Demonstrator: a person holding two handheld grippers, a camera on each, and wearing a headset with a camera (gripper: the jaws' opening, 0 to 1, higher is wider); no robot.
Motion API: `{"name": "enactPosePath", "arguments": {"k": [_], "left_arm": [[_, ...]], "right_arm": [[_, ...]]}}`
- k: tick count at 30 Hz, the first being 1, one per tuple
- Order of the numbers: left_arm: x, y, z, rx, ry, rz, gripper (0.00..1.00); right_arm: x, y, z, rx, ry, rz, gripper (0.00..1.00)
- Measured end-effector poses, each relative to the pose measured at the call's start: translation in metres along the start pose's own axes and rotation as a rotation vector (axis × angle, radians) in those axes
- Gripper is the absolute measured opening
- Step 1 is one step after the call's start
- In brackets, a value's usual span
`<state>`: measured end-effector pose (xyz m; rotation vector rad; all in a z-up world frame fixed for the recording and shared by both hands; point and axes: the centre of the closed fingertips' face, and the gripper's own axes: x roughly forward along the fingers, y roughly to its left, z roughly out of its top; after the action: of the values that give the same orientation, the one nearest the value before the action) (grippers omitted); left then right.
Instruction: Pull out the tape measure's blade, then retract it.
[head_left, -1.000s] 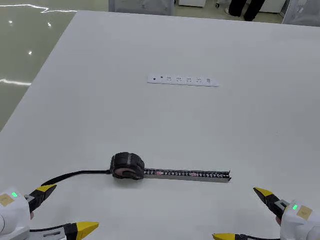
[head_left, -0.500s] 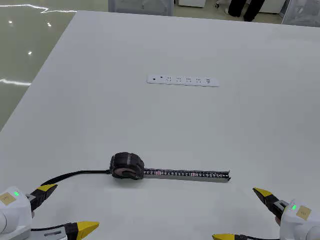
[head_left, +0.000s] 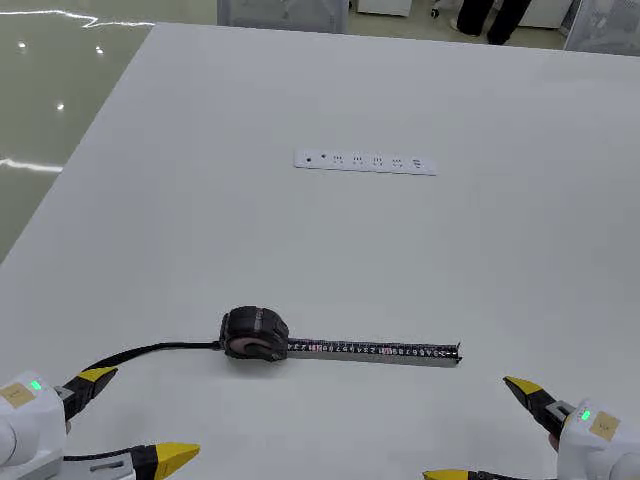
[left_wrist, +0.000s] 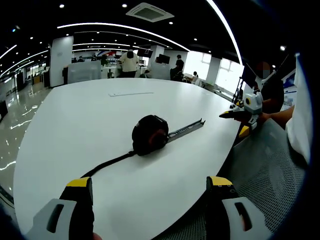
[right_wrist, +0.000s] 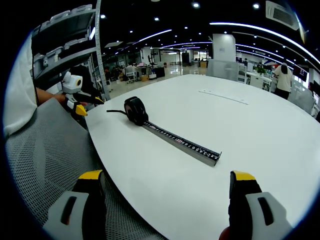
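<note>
The left gripper (head_left: 135, 418) sits at 7 o'clock in the head view, jaws spread wide and holding nothing. The right gripper (head_left: 482, 430), at 5 o'clock, is spread and empty too. Beyond them, toward 12 o'clock, the tape measure (head_left: 255, 333) lies on the white table (head_left: 200, 150). Its blade (head_left: 375, 350) reaches out flat toward 3 o'clock, and a black strap (head_left: 150, 351) trails toward 9. A power strip (head_left: 365, 161) lies well beyond, at 12.
</note>
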<state>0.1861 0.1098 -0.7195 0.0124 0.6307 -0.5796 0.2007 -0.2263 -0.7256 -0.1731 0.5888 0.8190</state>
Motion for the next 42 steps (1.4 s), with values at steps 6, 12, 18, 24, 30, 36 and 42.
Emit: {"name": "enactPosePath", "arguments": {"k": [6, 12, 18, 24, 30, 36, 42], "left_arm": [[0.003, -0.002, 0.005, 0.010, 0.009, -0.006, 0.90], [0.008, -0.004, 0.010, 0.020, 0.017, -0.017, 0.90], [0.011, -0.007, 0.014, 0.030, 0.027, -0.022, 0.90], [0.013, -0.009, 0.017, 0.054, 0.041, -0.025, 0.90], [0.015, -0.009, 0.024, 0.062, 0.039, -0.024, 0.90], [0.021, -0.010, 0.028, 0.081, 0.054, -0.027, 0.89], [0.029, -0.012, 0.031, 0.095, 0.073, -0.035, 0.89]], "right_arm": [[0.000, 0.000, 0.002, 0.001, -0.001, 0.000, 1.00], [0.000, -0.001, 0.002, 0.004, -0.002, 0.002, 1.00], [0.000, -0.002, 0.001, 0.006, -0.002, 0.002, 1.00], [0.000, -0.001, 0.002, 0.006, -0.002, 0.002, 1.00], [0.001, 0.000, 0.001, 0.007, -0.001, 0.003, 1.00], [0.001, 0.001, 0.000, 0.003, 0.002, 0.004, 1.00], [0.001, 0.000, -0.001, 0.002, 0.004, 0.004, 1.00]]}}
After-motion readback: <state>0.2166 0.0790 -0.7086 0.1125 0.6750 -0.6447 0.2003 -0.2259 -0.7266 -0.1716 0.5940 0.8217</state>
